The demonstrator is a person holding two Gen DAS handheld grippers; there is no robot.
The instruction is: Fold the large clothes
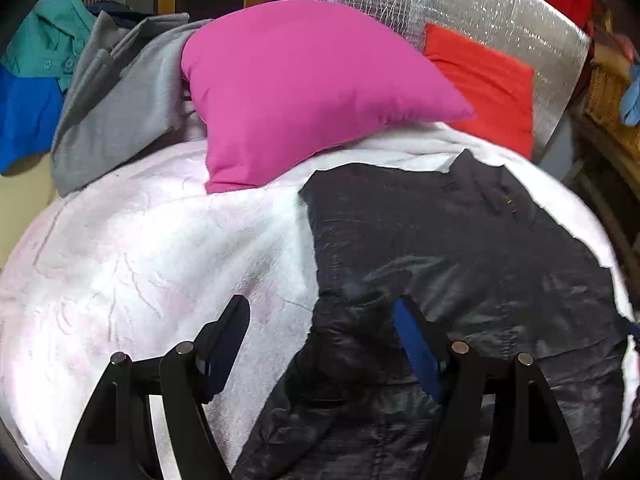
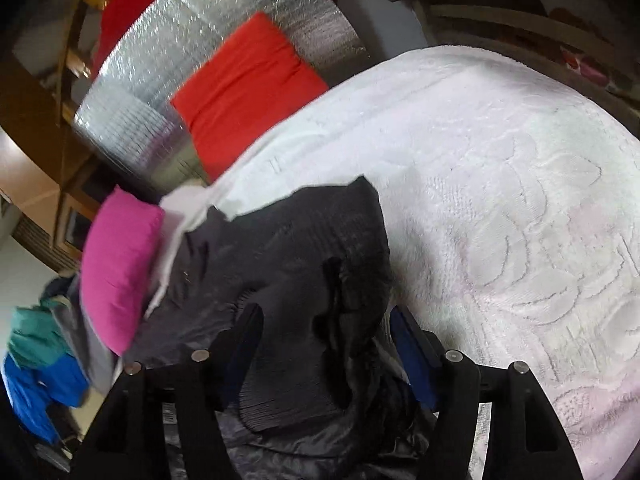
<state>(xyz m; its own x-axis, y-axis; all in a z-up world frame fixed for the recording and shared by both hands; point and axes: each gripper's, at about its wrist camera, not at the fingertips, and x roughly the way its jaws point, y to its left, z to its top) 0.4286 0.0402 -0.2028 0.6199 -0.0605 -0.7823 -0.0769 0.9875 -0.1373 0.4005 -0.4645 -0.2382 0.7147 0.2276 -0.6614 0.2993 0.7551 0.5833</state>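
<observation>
While bare white blanket (image 1: 140, 248) fills the left wrist view's lower left, the left gripper (image 1: 320, 312) hangs spread and empty over the dark jacket's (image 1: 460, 264) left edge at centre-right. In the right wrist view, the right gripper (image 2: 324, 320) stands parted around bunched jacket cloth; grip unclear.

So the jacket (image 1: 460, 280) lies spread on the blanket (image 1: 140, 260) that covers the bed, over toward the right half in the left wrist view. Behind it a pillow (image 1: 304, 92) sits on the blanket, with a pile of clothes (image 1: 116, 96) to its left and a cushion (image 1: 488, 84) to its right, leaning against the foil sheet (image 1: 500, 12) at the back.
</observation>
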